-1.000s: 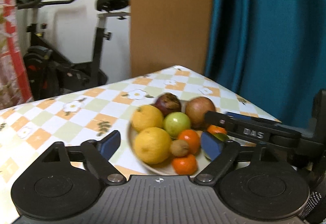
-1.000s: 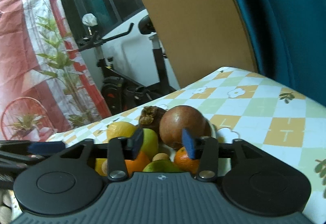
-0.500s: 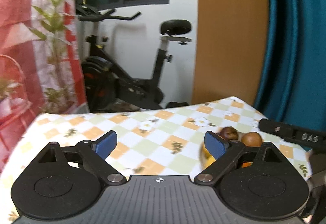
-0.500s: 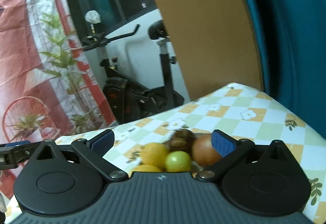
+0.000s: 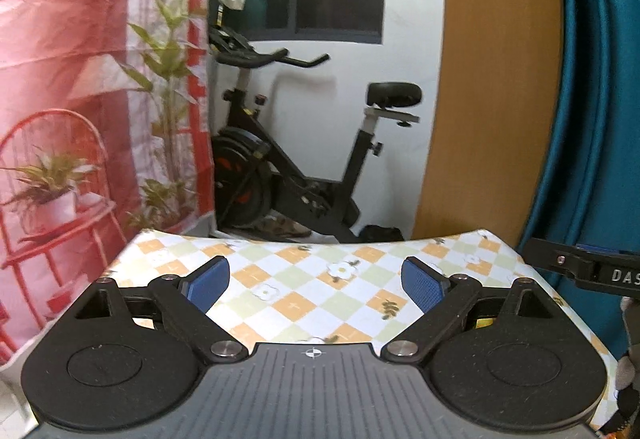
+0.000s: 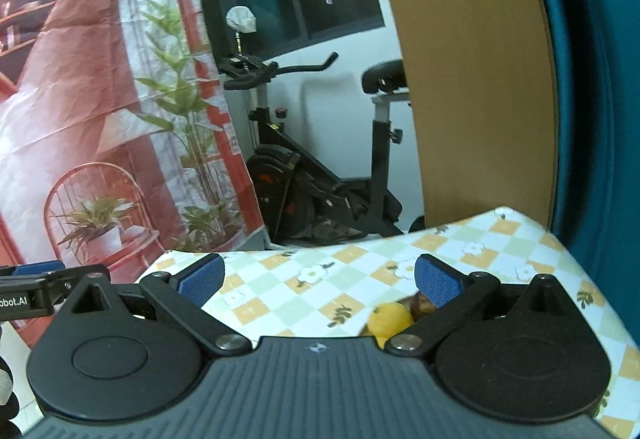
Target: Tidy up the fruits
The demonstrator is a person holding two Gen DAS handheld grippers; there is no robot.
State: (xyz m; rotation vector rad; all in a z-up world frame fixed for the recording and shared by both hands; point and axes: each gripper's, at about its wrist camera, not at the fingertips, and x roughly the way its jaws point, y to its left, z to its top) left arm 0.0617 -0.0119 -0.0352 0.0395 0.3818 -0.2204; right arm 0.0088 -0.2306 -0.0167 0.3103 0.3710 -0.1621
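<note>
Checked tabletop (image 5: 320,291), exercise bike (image 5: 304,167) behind it.
Both tools, left tool (image 5: 316,283) and right tool (image 6: 318,279), gape wide, empty; one yellow fruit (image 6: 390,319) and one brown fruit (image 6: 420,305) lie on the tabletop's near side.

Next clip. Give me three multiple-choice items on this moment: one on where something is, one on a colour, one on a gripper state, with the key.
1. Where does the yellow fruit show in the right wrist view?
A. beside the right gripper's right finger, low in the frame
B. on the bike seat
C. on the floor by the plant

2. What colour are the gripper pads?
A. red
B. blue
C. white

3. How is the left gripper set?
A. shut on a fruit
B. shut and empty
C. open and empty

Key: 1 A, the fruit lies on the checked tablecloth next to that finger. 2 B, both pads in each view are blue. 3 C, the pads stand wide apart with only tablecloth between them; the right gripper is open too.
</note>
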